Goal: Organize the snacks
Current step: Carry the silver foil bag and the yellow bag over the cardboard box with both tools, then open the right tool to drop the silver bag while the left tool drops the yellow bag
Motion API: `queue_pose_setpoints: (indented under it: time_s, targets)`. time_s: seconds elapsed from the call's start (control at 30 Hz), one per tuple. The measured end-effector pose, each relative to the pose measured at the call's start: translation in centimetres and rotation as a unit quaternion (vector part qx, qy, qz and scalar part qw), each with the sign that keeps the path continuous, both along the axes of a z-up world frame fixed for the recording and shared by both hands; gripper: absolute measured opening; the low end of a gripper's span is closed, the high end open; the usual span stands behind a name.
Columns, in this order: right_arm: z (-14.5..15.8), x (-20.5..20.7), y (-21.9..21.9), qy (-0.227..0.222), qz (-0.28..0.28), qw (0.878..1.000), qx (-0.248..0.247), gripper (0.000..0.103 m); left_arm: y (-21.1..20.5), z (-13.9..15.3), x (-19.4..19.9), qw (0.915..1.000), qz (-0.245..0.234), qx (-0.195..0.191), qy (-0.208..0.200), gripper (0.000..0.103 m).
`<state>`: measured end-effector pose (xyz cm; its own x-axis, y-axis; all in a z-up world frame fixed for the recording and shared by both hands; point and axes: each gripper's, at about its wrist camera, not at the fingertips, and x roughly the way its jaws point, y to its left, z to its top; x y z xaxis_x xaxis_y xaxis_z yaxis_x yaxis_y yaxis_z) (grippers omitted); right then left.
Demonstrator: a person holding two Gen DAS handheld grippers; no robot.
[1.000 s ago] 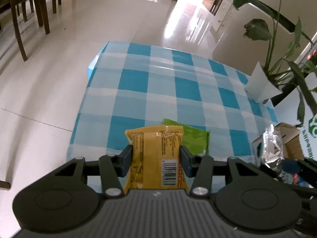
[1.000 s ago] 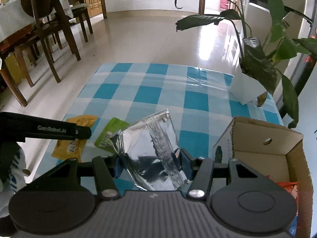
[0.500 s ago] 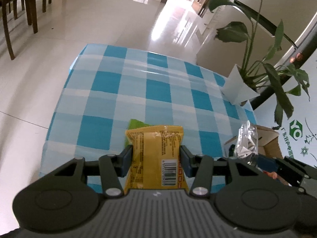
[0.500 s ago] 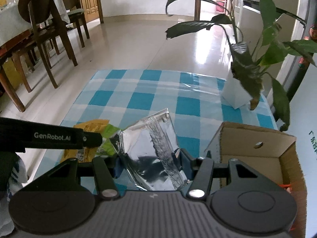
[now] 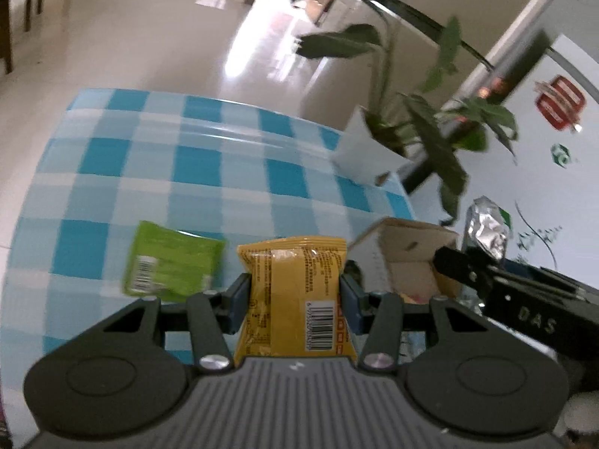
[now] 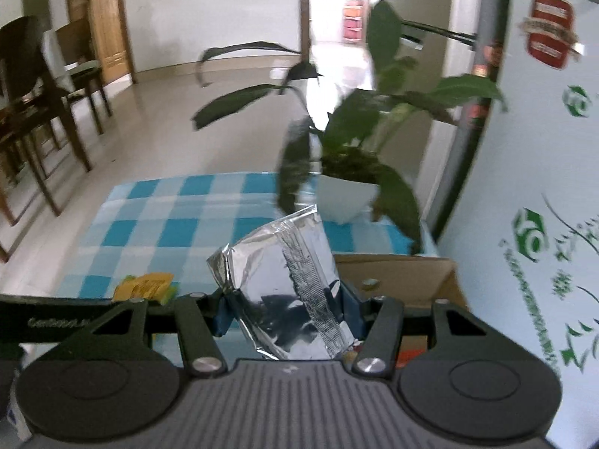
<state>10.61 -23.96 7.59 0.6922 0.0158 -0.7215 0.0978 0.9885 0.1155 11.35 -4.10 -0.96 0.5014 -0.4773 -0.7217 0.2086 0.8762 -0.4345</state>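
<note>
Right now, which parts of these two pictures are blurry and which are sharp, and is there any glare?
Left wrist view: the yellow snack packet in the left tongs is sharp, the green packet and plant smeared, glare on the floor. Right wrist view: the silver packet in the right tongs is sharp, the plant's leaves blurred, the doorway overexposed.

tablecloth (image 5: 194, 164): blue and white checks, pretty loud | held snack pack (image 5: 295, 295): mustard yellow, white barcode patch | other held pack (image 6: 288, 284): shiny silver foil | pack lying on the cloth (image 5: 168, 265): lime green | box (image 6: 404, 277): plain brown cardboard | plant pot (image 6: 346, 200): white, dark green leaves
</note>
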Motion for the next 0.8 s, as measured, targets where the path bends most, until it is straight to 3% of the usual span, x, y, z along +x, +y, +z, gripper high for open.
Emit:
queue_pose_setpoints:
  time_s: [0.23, 0.67, 0.7, 0.77, 0.8]
  targets:
    - [-0.3, -0.6, -2.3, 0.006, -0.034, 0.999, -0.002, 0.062, -3.5, 0.2, -1.2, 0.9976, -0.057, -0.037, -0.01, 0.049]
    - [-0.2, -2.2, -5.1, 0.007, -0.072, 0.997, -0.008, 0.062, -9.3, -0.7, -3.4, 0.9839, -0.142, -0.108, -0.001, 0.049]
    - [-0.1, -2.3, -5.2, 0.005, -0.073, 0.997, -0.006, 0.062, -9.4, -0.9, -3.5, 0.9835, -0.144, -0.11, 0.002, 0.05]
    - [-0.2, -2.5, -5.4, 0.004, -0.075, 0.997, -0.004, 0.065, -9.9, -1.2, -3.7, 0.983, -0.148, -0.109, 0.005, 0.066]
    - [-0.2, -2.5, -5.5, 0.003, -0.075, 0.997, -0.005, 0.072, -10.0, -1.2, -3.8, 0.9832, -0.147, -0.108, 0.002, 0.07]
